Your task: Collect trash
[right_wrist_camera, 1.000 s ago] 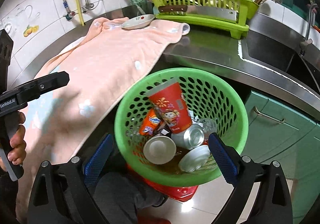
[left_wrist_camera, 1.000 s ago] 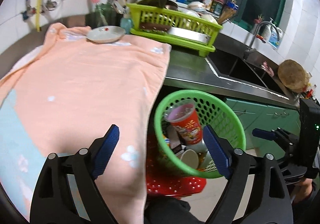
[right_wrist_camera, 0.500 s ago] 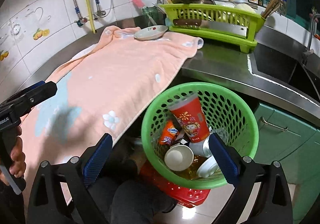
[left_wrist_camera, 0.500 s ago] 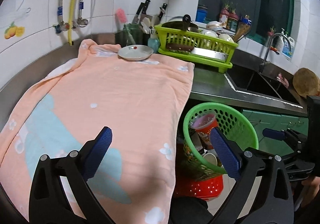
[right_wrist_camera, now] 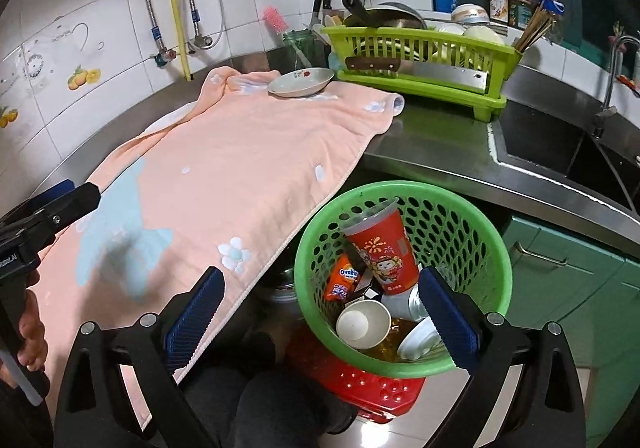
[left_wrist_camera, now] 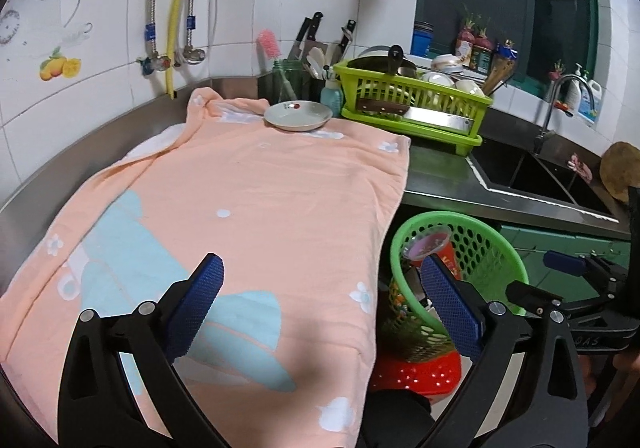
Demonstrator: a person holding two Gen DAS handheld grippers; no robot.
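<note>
Just beside towel (right_wrist_camera: 248,152) edge: basket (right_wrist_camera: 472,364)

Left wrist: above the towel (left_wrist_camera: 248,208), looking down across the counter.
Right wrist: nearer the basket (right_wrist_camera: 404,280), looking down into it.
Shared: towel, basket, dish rack (left_wrist_camera: 412,104).

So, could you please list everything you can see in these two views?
towel: one, peach, spread over the counter
plate: one, pale, on the towel's far end
dish rack: one, lime green, beside the sink
sink: one, steel, right
basket: one, green, below the counter edge
red cup: one, leaning in the basket
white cups: at least two, basket bottom
red stool: one, under the basket
left gripper: open, empty
right gripper: open, empty
</note>
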